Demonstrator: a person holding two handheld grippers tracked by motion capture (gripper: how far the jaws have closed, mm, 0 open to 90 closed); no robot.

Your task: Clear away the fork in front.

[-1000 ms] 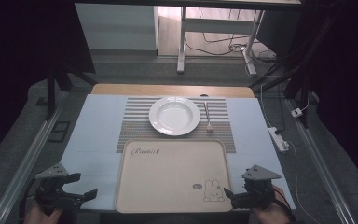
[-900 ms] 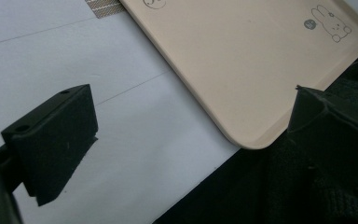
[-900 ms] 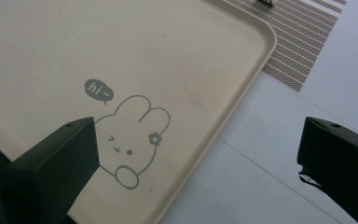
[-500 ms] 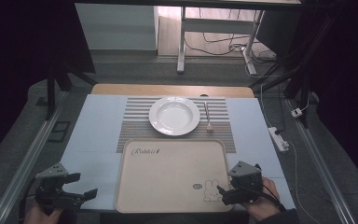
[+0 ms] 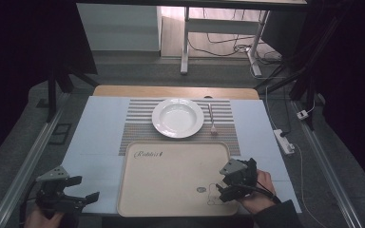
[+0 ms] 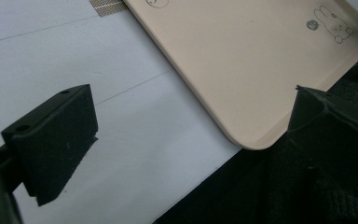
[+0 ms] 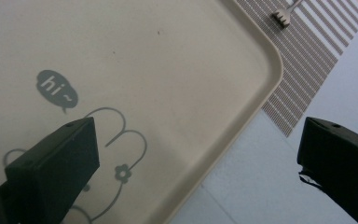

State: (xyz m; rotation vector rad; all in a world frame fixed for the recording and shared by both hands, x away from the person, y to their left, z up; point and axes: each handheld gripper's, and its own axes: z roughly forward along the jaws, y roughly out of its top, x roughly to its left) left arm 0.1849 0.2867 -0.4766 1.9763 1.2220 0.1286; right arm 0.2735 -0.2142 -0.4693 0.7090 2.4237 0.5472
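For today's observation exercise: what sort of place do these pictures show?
Probably a lab mock-up of a dining table: a plate and fork on a striped mat, with floor cables beyond.

Beyond my table [image 5: 100, 123] the grey floor [image 5: 138, 71] runs to a white-legged desk [image 5: 185, 42] with cables [image 5: 218, 45] tangled beneath it in a patch of light. Both sides are dark, and a white power strip [image 5: 283, 141] lies on the floor to my right
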